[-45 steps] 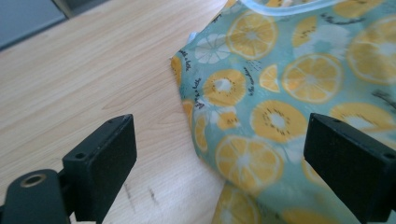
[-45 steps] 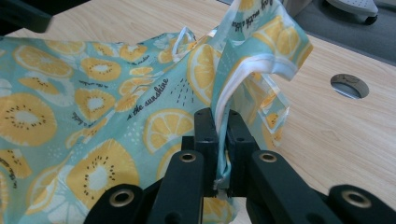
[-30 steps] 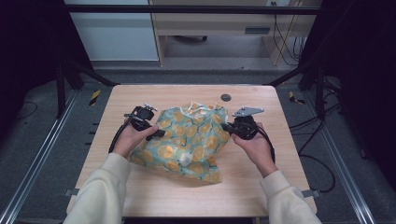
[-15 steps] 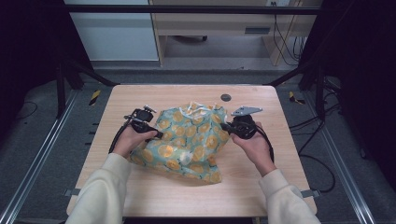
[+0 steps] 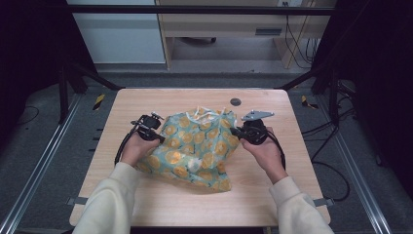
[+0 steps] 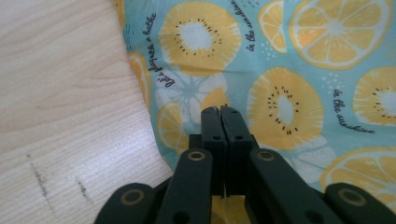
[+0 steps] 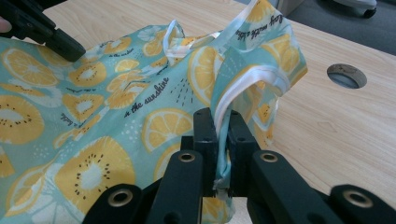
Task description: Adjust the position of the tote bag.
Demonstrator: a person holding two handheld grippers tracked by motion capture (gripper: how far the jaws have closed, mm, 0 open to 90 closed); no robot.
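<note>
Turquoise cloth (image 5: 195, 146): left tongs (image 6: 220, 110) have just closed onto it; right tongs (image 7: 221, 116) stay clamped on its edge.

The person wears cream long sleeves (image 5: 109, 204) with ribbed cuffs. Each hand carries a black gripper: the left gripper (image 6: 220, 109) and right gripper (image 7: 221, 114) share flat matte jaws on hinged black links with brass-ringed pivot holes and small screws. A black cable (image 5: 280, 148) loops from each, and a grey three-cornered plate (image 5: 257, 115) tops the right one.
</note>
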